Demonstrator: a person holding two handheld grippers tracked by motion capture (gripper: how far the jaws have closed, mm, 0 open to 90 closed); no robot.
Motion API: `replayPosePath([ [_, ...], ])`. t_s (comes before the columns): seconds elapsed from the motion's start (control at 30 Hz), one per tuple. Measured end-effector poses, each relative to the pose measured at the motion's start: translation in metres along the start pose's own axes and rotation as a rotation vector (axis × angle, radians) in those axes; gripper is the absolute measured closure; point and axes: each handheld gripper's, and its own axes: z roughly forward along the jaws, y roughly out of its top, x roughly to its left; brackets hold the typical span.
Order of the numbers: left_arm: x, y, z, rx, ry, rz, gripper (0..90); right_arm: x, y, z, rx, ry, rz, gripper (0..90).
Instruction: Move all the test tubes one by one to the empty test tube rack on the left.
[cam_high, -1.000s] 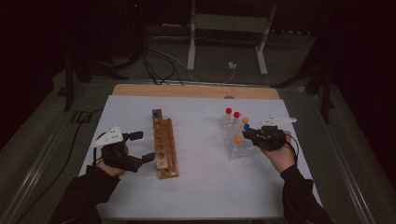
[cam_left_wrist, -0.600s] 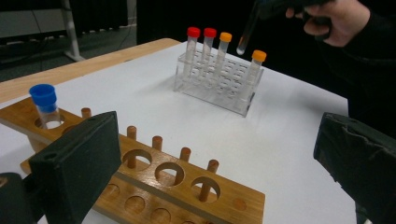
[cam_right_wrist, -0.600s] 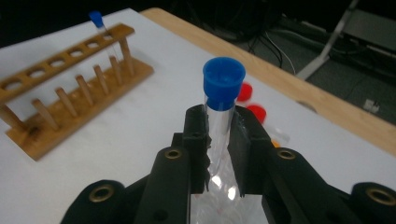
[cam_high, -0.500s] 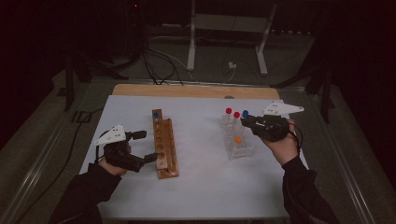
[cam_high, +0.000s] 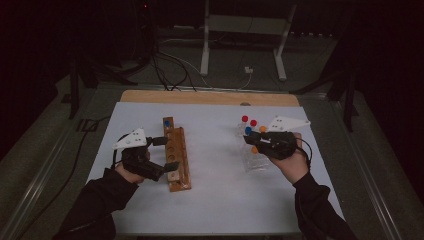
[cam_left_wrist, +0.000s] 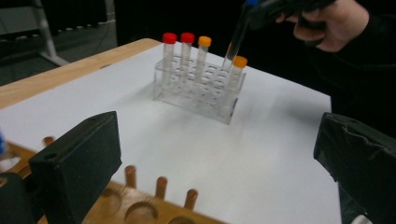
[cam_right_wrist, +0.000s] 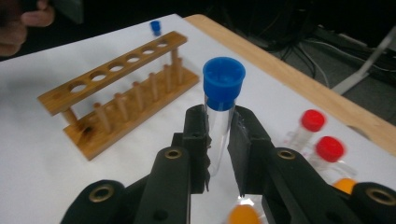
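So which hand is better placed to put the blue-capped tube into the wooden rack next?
The right. Its tongs already clamp the blue-capped tube, lifted above the clear rack. The left tongs stand open and empty beside the wooden rack, so probably better for steadying it.

Both forearms in dark, long sleeves, probably black, though the high view is dim. Left gripper (cam_high: 167, 153): black body, pale grey three-cornered plate on top with small dark marks, thick blocky black fingers (cam_left_wrist: 79, 158) with a matte, tape-like surface. Right gripper (cam_right_wrist: 219, 135): same black build, same grey plate, black cable looping off near the wrist. Its fingers (cam_right_wrist: 196, 135) are flat black pads on rounded black links, with brass-coloured ringed holes at the link joints.
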Motion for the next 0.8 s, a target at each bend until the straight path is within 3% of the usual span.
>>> replayPosePath([
  [0.33,-0.006,0.009,0.021,0.026,-0.051,-0.002,1.7,0.021,-0.014,0.013,0.035,0.061,-0.006,77.8],
  [0.8,-0.022,0.021,0.054,0.06,-0.107,0.026,2.3,0.051,-0.018,0.032,0.05,0.144,-0.033,77.8],
])
